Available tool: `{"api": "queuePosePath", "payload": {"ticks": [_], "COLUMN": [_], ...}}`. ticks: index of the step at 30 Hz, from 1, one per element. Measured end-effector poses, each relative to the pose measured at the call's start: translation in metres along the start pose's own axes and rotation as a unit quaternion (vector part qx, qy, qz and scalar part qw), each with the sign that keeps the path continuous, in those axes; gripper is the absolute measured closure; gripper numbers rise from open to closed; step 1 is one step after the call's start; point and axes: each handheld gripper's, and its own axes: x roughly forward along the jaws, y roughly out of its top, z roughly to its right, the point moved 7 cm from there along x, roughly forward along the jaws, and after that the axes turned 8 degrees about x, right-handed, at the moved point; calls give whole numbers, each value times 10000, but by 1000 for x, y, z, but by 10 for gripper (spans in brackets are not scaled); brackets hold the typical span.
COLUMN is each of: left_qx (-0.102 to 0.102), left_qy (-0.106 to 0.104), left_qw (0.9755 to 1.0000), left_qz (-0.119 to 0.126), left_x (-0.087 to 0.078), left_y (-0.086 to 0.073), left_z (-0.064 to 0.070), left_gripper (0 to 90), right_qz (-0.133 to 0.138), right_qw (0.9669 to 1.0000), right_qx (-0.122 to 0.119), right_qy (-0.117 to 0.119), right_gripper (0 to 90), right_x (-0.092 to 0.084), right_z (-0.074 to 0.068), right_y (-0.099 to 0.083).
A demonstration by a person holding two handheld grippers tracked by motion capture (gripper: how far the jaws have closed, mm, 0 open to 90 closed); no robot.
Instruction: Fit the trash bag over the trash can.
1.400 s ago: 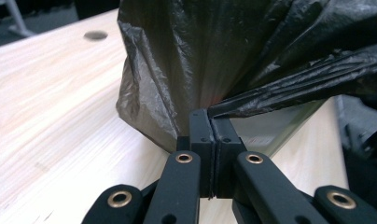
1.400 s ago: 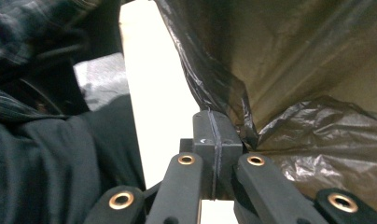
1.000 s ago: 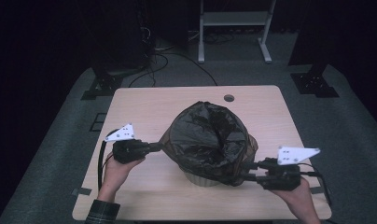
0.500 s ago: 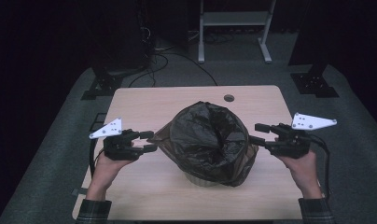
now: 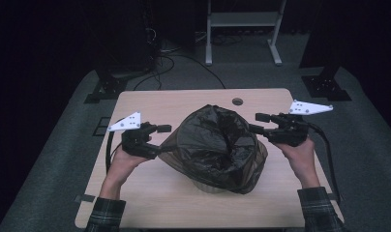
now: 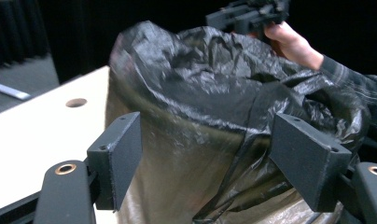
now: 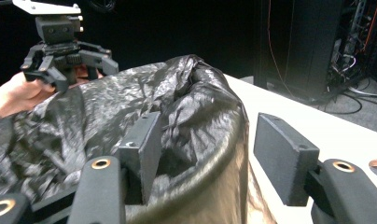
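On the wooden table point(image 5: 150, 104) we hold both grippers, left point(image 5: 160, 138) and right point(image 5: 257, 123), flanking the black bag point(image 5: 214, 145), jaws just opened, gripping nothing.

On the table point(image 5: 150, 203) before me the bin point(image 5: 208, 186) lined with a bin bag point(image 5: 215, 145) stands in the middle, my left gripper point(image 5: 160, 139) just beside its left flank, my right gripper point(image 5: 259, 123) at its far right rim, and the table's cable hole point(image 5: 237, 101) behind it.
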Motion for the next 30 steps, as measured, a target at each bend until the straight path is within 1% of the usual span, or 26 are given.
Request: {"api": "queuePosePath", "payload": {"ticks": [1, 2, 3, 4, 5, 6, 8, 9, 10, 11, 12, 14, 15, 16, 18, 20, 22, 24, 26, 30], "left_qx": [-47, -58, -56, -42, -37, -16, 3, 9, 36, 31, 36, 65, 119, 130, 104, 83, -4, -84, -149, -280], "left_qy": [-104, -184, -265, -347, -380, -414, -480, -473, -490, -545, -518, -441, -348, -249, -150, 3, 73, 154, 184, 249], "left_qw": [9999, 9998, 9996, 9994, 9993, 9991, 9988, 9988, 9987, 9984, 9986, 9987, 9990, 9992, 9995, 9993, 9992, 9985, 9978, 9961], "left_qz": [22, 47, 66, 51, 26, 3, -50, -81, -113, -122, -127, -239, -272, -283, -276, -362, -382, -528, -614, -802], "left_x": [0, 0, -1, -2, -2, -3, -3, -3, -3, -3, -3, -3, -4, -5, -8, -11, -13, -14, -14, -15], "left_y": [0, 0, 0, -1, -1, -2, -4, -6, -7, -8, -9, -11, -11, -11, -11, -15, -21, -29, -36, -50], "left_z": [1, 2, 3, 4, 5, 5, 7, 7, 7, 8, 8, 8, 7, 6, 3, -2, -6, -10, -13, -20], "left_gripper": [270, 323, 384, 490, 540, 598, 718, 755, 807, 852, 897, 898, 898, 899, 899, 900, 900, 900, 900, 900], "right_qz": [-38, -80, -129, -173, -228, -267, -348, -377, -388, -404, -367, -265, -208, -177, -184, -244, -247, -245, -250, -289], "right_qw": [10000, 10000, 9999, 9998, 9996, 9994, 9990, 9988, 9986, 9985, 9986, 9987, 9989, 9991, 9989, 9983, 9980, 9975, 9967, 9953], "right_qx": [20, 22, 40, 51, 64, 88, 124, 139, 155, 155, 153, 167, 154, 151, 169, 155, 169, 145, 155, 216], "right_qy": [-25, -39, -59, -110, -156, -185, -256, -294, -335, -331, -351, -395, -381, -349, -398, -498, -549, -640, -755, -899], "right_gripper": [402, 403, 413, 436, 458, 492, 599, 626, 672, 702, 728, 807, 864, 900, 900, 900, 900, 900, 900, 900], "right_x": [3, 6, 9, 12, 14, 16, 18, 18, 19, 19, 19, 17, 15, 14, 13, 14, 14, 14, 14, 14], "right_z": [1, 2, 4, 5, 7, 8, 11, 12, 13, 13, 14, 14, 14, 14, 16, 19, 21, 24, 27, 36], "right_y": [0, 1, 1, 1, 0, 0, -2, -3, -3, -4, -4, -1, 1, 2, 3, 1, 0, 0, -2, -8]}}
